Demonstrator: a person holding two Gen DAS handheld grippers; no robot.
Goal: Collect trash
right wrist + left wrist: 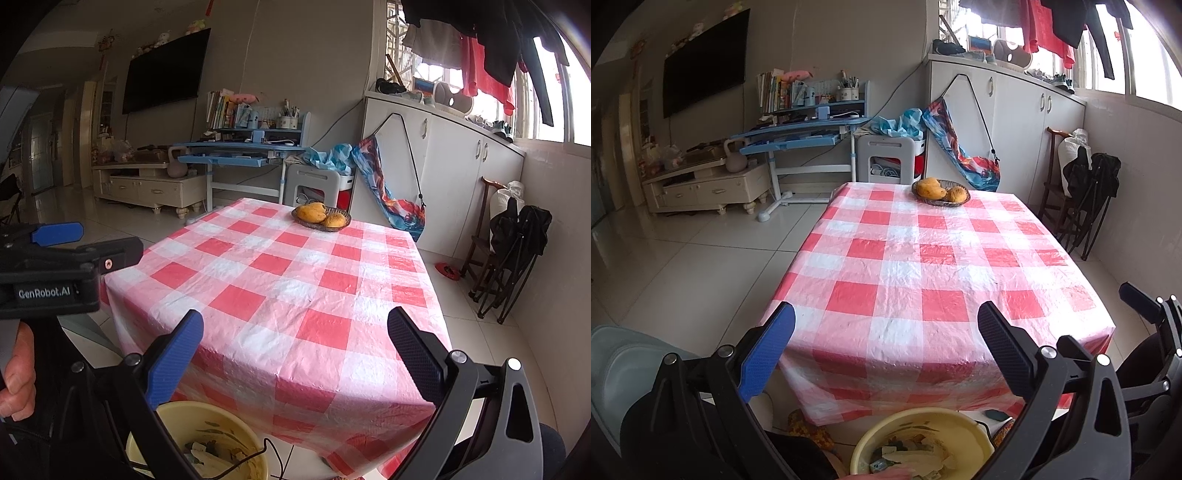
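A yellow bucket (923, 439) holding paper scraps and wrappers stands on the floor below the near edge of the table; it also shows in the right wrist view as the bucket (199, 439). My left gripper (886, 347) is open over the near table edge, nothing between its fingers. My right gripper (295, 350) is open too, empty, held above the table's near corner. The left gripper's body (55, 266) shows at the left of the right wrist view, with a hand (16, 373) on its grip. No loose trash shows on the cloth.
The table (923, 266) wears a red and white checked cloth. A basket of mangoes (941, 191) sits at its far end. A folded black chair (1086, 192) leans by the right wall. A grey-green chair (624, 365) is at lower left. A cable (269, 454) crosses the bucket.
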